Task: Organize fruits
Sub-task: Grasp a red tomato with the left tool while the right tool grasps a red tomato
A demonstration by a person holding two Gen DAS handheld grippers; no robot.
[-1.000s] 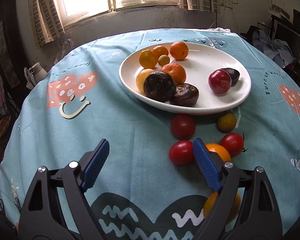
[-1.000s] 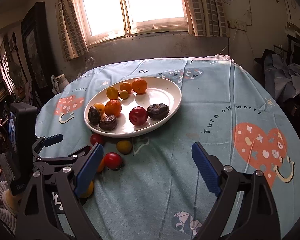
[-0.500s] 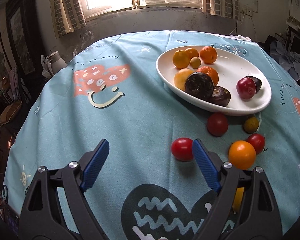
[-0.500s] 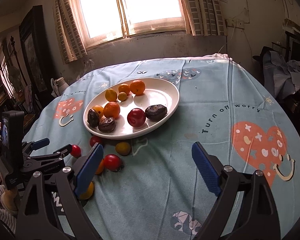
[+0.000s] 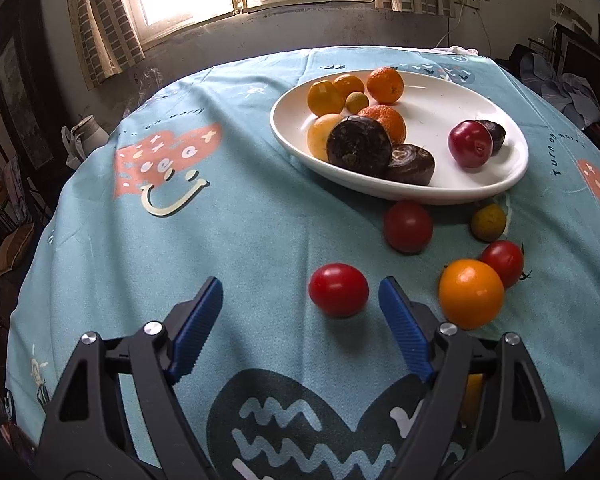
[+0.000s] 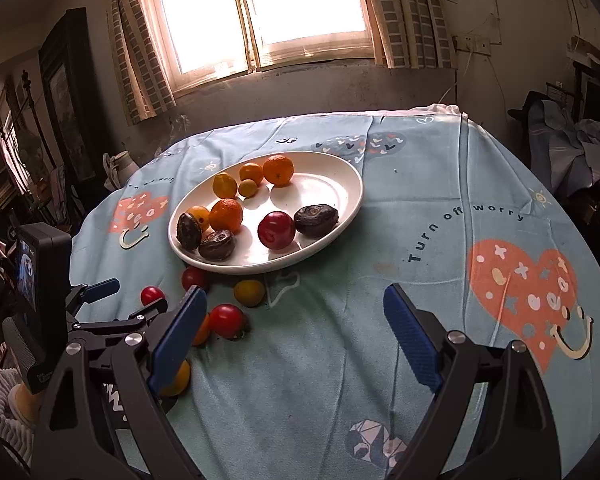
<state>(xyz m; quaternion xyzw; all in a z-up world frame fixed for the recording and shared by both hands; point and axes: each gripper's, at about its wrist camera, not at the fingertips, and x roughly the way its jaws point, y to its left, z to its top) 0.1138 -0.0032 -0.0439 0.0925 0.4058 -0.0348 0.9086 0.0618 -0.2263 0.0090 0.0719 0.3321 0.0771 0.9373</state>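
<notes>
Left gripper (image 5: 300, 300) closing, red tomato (image 5: 338, 289) between jaws, untouched, on cloth near side of white plate (image 5: 480, 188). Right gripper (image 6: 292, 312) wide open, empty, near plate.

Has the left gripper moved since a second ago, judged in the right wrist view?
Yes. The left gripper has shifted away from the white plate, toward the picture's left edge, and now frames a red tomato, jaws closing.
</notes>
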